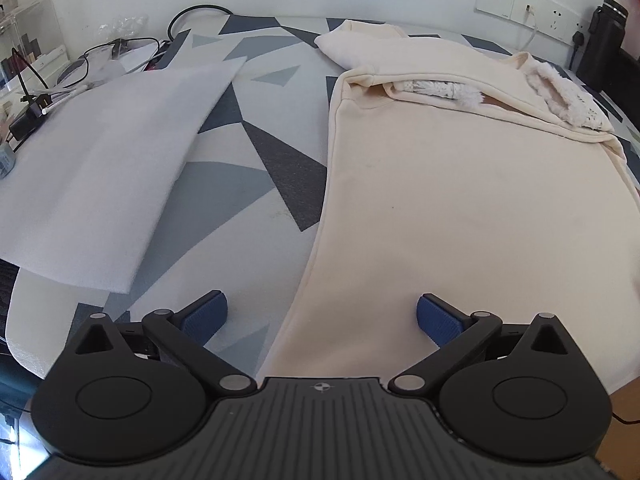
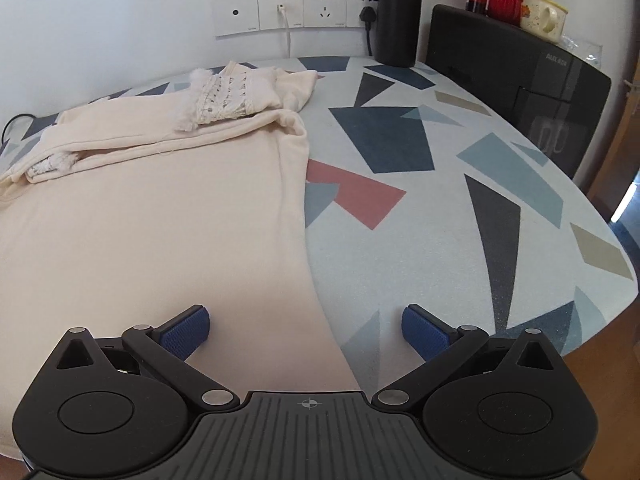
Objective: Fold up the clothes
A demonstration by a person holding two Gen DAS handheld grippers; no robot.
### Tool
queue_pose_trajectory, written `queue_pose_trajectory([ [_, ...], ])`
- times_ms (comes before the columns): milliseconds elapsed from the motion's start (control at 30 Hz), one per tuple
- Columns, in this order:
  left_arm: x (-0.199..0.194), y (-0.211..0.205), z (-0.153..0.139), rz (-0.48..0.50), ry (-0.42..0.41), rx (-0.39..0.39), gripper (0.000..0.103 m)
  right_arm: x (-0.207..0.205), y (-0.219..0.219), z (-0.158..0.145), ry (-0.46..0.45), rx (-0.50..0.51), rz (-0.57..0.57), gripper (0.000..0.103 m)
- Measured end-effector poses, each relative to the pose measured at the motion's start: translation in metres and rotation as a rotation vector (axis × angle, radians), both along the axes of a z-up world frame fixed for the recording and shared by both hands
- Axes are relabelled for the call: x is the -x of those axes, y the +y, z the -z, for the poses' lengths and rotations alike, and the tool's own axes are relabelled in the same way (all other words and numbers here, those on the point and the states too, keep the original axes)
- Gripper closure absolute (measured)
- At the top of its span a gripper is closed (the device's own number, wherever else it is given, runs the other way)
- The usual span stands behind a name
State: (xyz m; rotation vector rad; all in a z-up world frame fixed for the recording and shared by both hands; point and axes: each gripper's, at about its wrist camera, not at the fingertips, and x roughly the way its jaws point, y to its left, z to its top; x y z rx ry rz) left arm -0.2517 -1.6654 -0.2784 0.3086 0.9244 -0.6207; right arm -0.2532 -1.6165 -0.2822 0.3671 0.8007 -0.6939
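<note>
Both grippers, left gripper (image 1: 322, 318) and right gripper (image 2: 306, 328), I hold spread wide and empty near the desk's front edge, each straddling one side edge of the cream garment (image 1: 460, 208), which lies flat mid-desk with sleeves folded across its top; I judge that sets up a lower-hem pickup. My left view alone shows the white foam sheet (image 1: 104, 184); my right alone shows the black bottle (image 2: 397, 12).

Both views evenly lit by soft, diffuse daylight, shadows faint; focus sharp at centre, strong fisheye bending towards every edge, dark corner vignetting at 1 and 11 o'clock, mild glare on the black appliance (image 2: 516, 80).
</note>
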Motion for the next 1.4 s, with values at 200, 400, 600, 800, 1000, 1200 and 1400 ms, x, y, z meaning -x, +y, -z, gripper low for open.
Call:
queue_pose_trajectory([
  [200,0.006,0.006,0.003,0.014,-0.031,0.025,0.0,0.003,0.003,0.003,-0.027,0.026,0.013,0.001],
  [400,0.003,0.009,-0.004,0.08,0.059,-0.014,0.0,0.017,0.001,-0.004,0.009,-0.038,-0.061,0.004],
  [600,0.022,0.022,-0.003,0.118,-0.003,0.025,0.018,0.04,0.007,-0.004,0.001,-0.035,-0.118,0.033],
  [800,0.022,0.02,-0.01,0.085,0.057,0.142,0.093,0.036,0.019,-0.013,-0.037,-0.068,-0.236,0.091],
  [1000,0.038,0.036,-0.02,0.043,0.042,0.241,0.095,0.047,-0.001,-0.035,-0.209,-0.182,-0.261,0.094],
  [1200,0.072,0.056,-0.036,0.032,0.032,0.284,0.095,0.083,0.0,-0.052,-0.247,-0.176,-0.288,0.095],
  [1400,0.119,0.09,-0.048,0.018,0.057,0.313,0.095,0.136,0.019,-0.056,-0.241,-0.213,-0.315,0.095],
])
